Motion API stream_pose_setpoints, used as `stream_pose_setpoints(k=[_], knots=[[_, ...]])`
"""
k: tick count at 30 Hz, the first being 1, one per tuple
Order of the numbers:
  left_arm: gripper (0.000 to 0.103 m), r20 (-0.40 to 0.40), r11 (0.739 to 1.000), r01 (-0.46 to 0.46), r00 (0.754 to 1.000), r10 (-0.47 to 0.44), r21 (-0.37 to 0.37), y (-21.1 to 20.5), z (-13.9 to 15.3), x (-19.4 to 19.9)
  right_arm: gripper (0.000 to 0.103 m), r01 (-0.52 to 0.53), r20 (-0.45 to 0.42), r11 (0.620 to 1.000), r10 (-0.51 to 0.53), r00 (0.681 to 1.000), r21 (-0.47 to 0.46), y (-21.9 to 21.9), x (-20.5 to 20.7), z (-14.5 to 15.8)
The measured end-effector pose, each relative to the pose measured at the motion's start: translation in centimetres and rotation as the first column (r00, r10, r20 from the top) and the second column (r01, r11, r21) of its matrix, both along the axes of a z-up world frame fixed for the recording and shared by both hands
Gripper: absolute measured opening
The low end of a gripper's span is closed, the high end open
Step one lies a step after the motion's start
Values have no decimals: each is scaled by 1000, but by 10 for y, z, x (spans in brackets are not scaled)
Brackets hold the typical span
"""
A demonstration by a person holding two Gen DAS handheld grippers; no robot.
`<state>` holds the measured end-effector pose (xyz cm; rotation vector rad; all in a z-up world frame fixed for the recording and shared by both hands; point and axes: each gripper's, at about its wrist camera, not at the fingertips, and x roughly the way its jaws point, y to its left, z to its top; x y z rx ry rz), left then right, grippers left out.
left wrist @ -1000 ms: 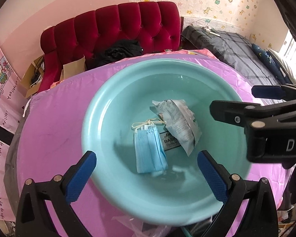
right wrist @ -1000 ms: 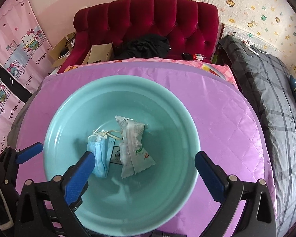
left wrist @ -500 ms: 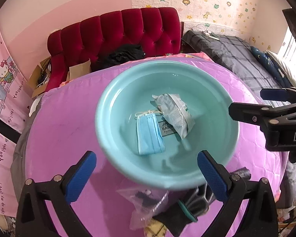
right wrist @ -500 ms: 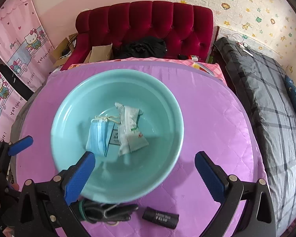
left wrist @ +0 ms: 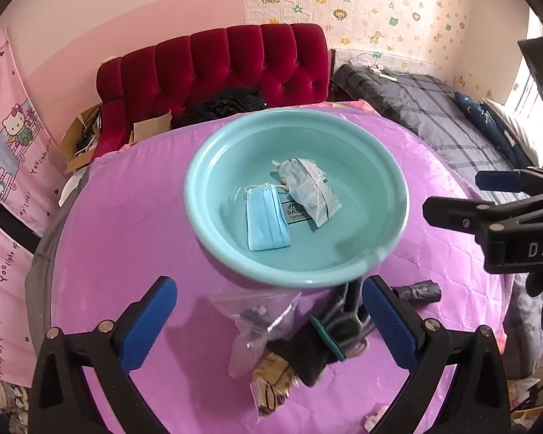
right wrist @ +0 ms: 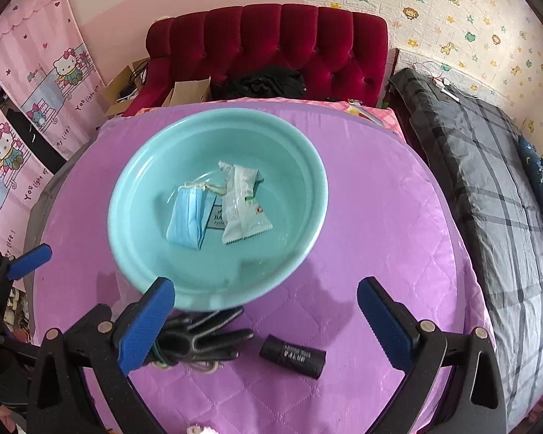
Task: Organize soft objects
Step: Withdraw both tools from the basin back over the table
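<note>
Turquoise plastic fills the middle of both views: the basin (left wrist: pixel 387 181) sits on the quilted purple tabletop (left wrist: pixel 126 224), and it now looks smaller and further up the frame than a second ago, so both grippers have drawn back from it; inside lie a folded blue face mask (left wrist: pixel 268 218) and, touching its upper right corner, a crinkled grey-white wipes packet (left wrist: pixel 309 188). The retreat has uncovered what the basin's near rim hid before: a clear zip bag (left wrist: pixel 257 318) low in the left wrist view, a dark glove (right wrist: pixel 202 332) just right of it and tucked against the rim, and a small black roll (right wrist: pixel 292 355) lying apart at the lower middle of the right wrist view. The left gripper (left wrist: pixel 268 320) has its fingers spread wide around nothing; the right gripper (right wrist: pixel 264 320) likewise stands spread and empty. Judging by this, two soft items are sorted and the pull-back is a search for the next; the glove or the bag seems the likely pick.
</note>
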<state>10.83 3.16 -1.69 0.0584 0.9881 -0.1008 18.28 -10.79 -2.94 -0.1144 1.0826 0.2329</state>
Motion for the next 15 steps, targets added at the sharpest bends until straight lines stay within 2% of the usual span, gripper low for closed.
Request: stream_pose_setpoints(k=[5, 15], knots=[[103, -1, 1000, 0, 1000, 0, -27, -1, 2, -21, 103, -13, -2, 1000, 13, 1000, 3, -2, -21, -3], [103, 1, 1000, 4, 1000, -4, -21, -4, -1, -62, 103, -47, -7, 999, 47, 999, -6, -1, -62, -9]])
